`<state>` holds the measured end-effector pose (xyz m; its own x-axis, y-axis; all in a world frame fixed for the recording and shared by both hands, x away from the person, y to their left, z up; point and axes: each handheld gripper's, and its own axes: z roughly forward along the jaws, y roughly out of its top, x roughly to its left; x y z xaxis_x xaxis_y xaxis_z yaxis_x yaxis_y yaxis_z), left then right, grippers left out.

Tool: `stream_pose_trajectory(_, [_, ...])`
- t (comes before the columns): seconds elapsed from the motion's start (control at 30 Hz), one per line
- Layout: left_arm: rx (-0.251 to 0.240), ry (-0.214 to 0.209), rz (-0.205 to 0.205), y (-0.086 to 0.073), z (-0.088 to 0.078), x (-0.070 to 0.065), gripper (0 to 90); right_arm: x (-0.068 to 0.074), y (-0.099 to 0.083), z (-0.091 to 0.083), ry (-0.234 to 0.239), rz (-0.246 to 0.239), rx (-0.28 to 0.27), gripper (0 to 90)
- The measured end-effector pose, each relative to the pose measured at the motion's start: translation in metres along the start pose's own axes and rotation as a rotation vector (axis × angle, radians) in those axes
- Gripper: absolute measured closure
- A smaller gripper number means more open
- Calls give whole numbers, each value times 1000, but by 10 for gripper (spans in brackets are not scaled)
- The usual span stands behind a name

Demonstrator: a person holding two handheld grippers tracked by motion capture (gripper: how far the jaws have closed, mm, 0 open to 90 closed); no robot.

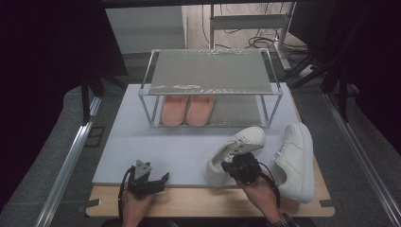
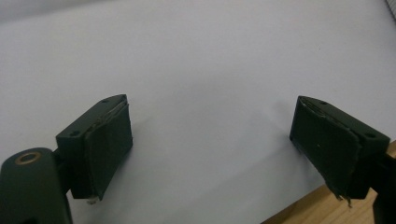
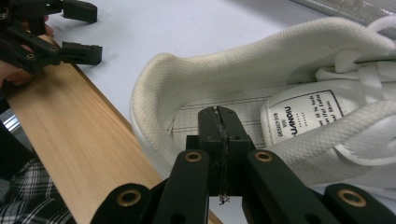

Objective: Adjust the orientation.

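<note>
Near the desk's front edge, the right claw [image 1: 239, 163] sits pinched together, empty, over the heel opening of the white lace-up leather sneaker [image 1: 235, 151]; it could nudge the shoe off the edge. The left claw [image 1: 156, 178] rests spread wide, empty.

Grey carpet floor [image 1: 52, 142] – dark curtains [image 1: 42, 42] at sides – cables [image 1: 257, 42] beyond wooden table [image 1: 198, 201].

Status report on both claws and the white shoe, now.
Left claw open, empty, over the mat. Right claw shut, at the heel opening of the white shoe; grip unclear. Second white shoe beside it.
</note>
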<state>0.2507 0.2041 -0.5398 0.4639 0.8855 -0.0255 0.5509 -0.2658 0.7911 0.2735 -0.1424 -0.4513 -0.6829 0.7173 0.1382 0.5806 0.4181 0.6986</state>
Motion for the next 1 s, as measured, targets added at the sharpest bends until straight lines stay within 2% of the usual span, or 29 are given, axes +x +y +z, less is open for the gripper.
stream_pose_trajectory(0.17, [0,0,0,0,0,0,125,1,-2,-1,-18,-17,6,896])
stream_pose_trajectory(0.4, [2,0,3,0,0,0,125,-6,-9,-9,-29,-14,15,897])
stream_pose_trajectory(0.63, [2,0,4,0,0,0,125,-20,-20,-23,-58,7,18,896])
stream_pose_trajectory(1.0, [2,0,4,0,0,0,125,-48,-36,-50,-144,66,38,895])
